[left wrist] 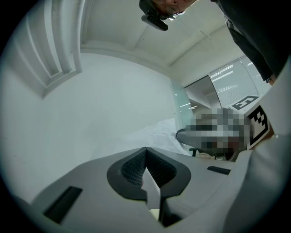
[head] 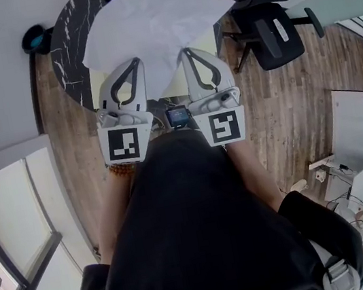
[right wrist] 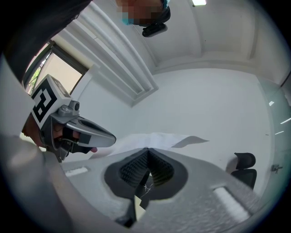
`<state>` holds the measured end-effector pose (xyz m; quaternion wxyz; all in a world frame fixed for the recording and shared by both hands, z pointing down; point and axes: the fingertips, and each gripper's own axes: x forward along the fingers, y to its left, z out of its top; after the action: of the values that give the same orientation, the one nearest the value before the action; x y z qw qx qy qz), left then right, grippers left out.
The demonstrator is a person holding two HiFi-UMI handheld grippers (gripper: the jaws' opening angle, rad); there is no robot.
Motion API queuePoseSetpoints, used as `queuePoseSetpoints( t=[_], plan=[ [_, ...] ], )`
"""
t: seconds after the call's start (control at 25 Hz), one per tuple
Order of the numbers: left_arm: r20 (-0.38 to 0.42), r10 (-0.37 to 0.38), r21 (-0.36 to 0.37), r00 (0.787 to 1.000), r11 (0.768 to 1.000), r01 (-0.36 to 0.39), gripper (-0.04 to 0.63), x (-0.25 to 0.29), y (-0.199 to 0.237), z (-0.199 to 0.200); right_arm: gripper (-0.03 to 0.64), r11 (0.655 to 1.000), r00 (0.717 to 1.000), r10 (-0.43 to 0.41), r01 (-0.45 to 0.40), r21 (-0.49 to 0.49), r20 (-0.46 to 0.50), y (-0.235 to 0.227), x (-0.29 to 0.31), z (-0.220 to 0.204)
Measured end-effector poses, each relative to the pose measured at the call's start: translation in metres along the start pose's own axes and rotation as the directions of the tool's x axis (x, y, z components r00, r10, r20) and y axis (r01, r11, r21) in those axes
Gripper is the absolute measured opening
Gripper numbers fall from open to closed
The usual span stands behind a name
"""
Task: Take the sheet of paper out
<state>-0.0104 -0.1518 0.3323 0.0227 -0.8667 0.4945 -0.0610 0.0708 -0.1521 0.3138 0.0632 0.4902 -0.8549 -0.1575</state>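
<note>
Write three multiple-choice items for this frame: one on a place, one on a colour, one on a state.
1. In the head view, where does the office chair stand?
A) right of the table
B) left of it
C) on top of it

2. What colour is the table?
A) red
B) black with white veins
C) yellow

3. How do the left gripper jaws stand?
A) wide apart and empty
B) shut on the sheet of paper
C) shut on a pen

Answers:
1 A, the chair sits at the upper right, past the table's edge.
2 B, a dark marbled rim shows beside the sheet.
3 B, the left gripper view shows white paper pinched between closed jaws.
</note>
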Motion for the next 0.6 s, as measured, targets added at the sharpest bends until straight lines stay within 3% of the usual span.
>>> queuePoseSetpoints(
  t=[0.6],
  plan=[
    [-0.019, 0.005, -0.022, 1.0, 1.0, -0.005, 0.003, -0.004, 0.0, -0.012, -0.005, 1.0, 0.999, 0.008, -0.008, 0.001, -0.041, 0.004, -0.002, -0.019]
  ],
)
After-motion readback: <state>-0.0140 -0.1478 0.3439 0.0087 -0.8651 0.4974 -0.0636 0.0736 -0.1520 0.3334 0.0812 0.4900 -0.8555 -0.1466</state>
